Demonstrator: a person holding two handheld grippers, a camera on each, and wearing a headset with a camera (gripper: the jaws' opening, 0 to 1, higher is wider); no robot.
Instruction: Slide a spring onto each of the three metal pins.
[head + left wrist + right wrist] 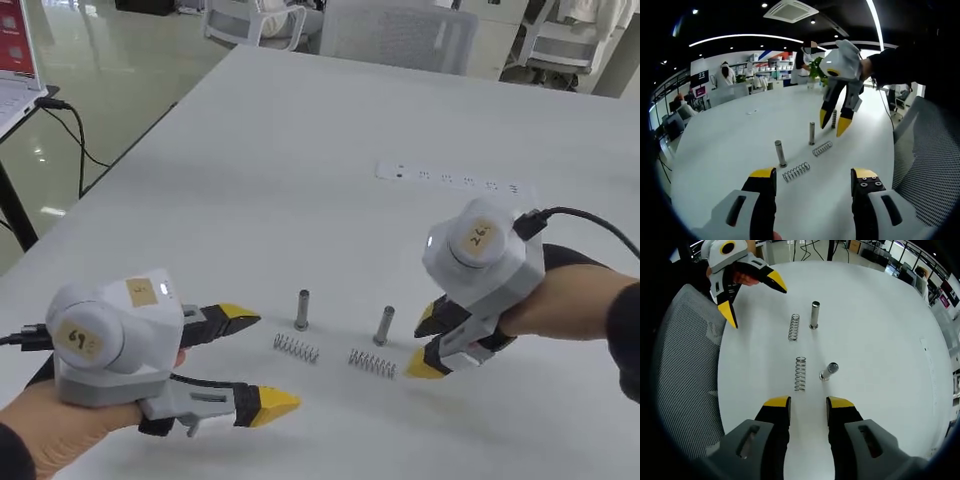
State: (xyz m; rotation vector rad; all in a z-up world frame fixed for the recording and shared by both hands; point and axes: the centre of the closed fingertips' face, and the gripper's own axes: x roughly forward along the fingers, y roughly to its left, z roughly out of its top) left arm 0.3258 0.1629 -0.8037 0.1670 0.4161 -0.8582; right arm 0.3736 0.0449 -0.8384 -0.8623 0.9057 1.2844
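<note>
White desk (300, 150), wide and matte, in an open office; mesh chairs (400, 35) stand at its far edge. Left gripper (270, 360), near left: yellow-tipped fingers spread wide, grasping nothing. Right gripper (417, 350), near right: fingers parted by a narrower gap, likewise bare, tips just right of the right spring (372, 363). White power strip (450, 180), far right on the desk. Left pin (302, 309) and right pin (384, 325), short grey metal cylinders, stand upright between the grippers. Left spring (296, 348) and the right spring, thin wire coils, lie flat on the desk, one just near of each pin.
</note>
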